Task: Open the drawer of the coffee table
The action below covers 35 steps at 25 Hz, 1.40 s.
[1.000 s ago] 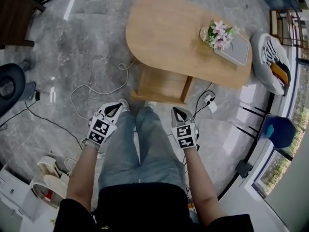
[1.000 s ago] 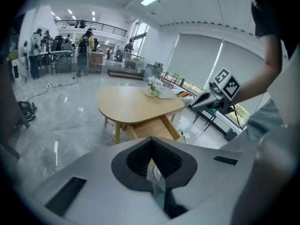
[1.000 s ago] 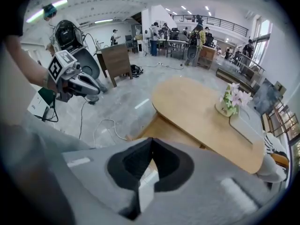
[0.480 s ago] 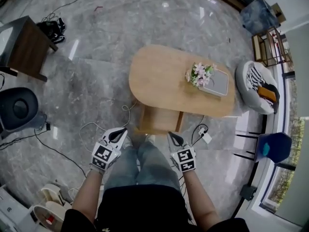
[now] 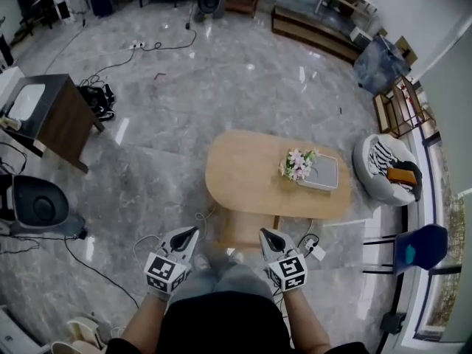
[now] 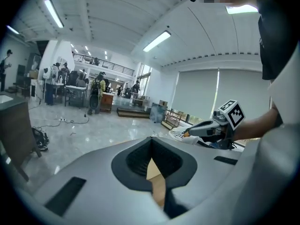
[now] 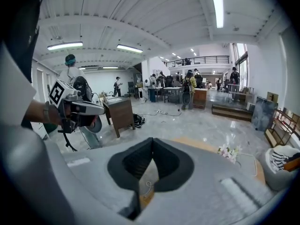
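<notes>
Looking steeply down, you have the grey marble floor [image 5: 184, 87] spreading across the hall, and on it the oval wooden counter [image 5: 251, 175] just ahead of your legs. Off to your left a dark brown cabinet [image 5: 55, 120] stands well apart from the counter, and to your right a white cushioned seat [image 5: 383, 164] sits near its far end. The drawer [image 5: 247, 231] is in the wooden box under the counter's near edge, just beyond your two hands; you cannot tell from here whether it is pulled out. A pale tray [image 5: 324, 174] lies on the counter's right part, with pink and white flowers [image 5: 297, 164] at its left edge. Your left hand-held gripper [image 5: 193, 230] is clenched on nothing, jaws pressed together, short of the drawer and not touching it. Your right hand-held gripper [image 5: 262, 231] is clenched empty likewise. A thin white cable [image 5: 199, 216] trails on the floor by the counter's near left corner
</notes>
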### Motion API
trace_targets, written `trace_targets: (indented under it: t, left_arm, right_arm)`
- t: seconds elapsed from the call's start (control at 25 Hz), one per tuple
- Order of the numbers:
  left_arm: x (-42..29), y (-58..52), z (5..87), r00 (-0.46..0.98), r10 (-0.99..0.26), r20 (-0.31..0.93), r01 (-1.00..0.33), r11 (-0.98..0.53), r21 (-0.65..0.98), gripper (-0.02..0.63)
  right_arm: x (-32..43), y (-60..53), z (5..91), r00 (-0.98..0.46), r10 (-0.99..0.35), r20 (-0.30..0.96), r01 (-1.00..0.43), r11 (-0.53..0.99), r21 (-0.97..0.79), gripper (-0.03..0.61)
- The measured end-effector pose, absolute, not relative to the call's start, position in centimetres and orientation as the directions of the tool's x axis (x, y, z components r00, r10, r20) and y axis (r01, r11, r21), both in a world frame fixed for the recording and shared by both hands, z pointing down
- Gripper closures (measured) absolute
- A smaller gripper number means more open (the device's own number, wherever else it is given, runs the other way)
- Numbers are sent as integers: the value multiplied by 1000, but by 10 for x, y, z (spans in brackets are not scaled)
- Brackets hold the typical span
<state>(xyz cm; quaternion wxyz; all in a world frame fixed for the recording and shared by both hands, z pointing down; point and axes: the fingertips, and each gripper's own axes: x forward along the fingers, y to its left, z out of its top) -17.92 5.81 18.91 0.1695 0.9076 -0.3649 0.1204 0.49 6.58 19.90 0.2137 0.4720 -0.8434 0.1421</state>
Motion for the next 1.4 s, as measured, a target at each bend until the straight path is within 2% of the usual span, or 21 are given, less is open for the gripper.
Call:
trace_targets:
  t: [0.16,0.76,1.4]
  left_arm:
    - [-186,62,150,693,-646,318,-711,-686,156,601]
    - [-217,74,64,660,-719,217,-749,-652,118,601]
    - [-244,53,33,639,-750,171,-768,-634,91,601]
  right_arm:
    - [-9,70,156,-497,-750,436,-844,535,-42,581]
    - [-38,83,65,-567,-769,295,-814,578,-57,580]
    - [-68,64,23,-587,-786,196,-807,587,-64,580]
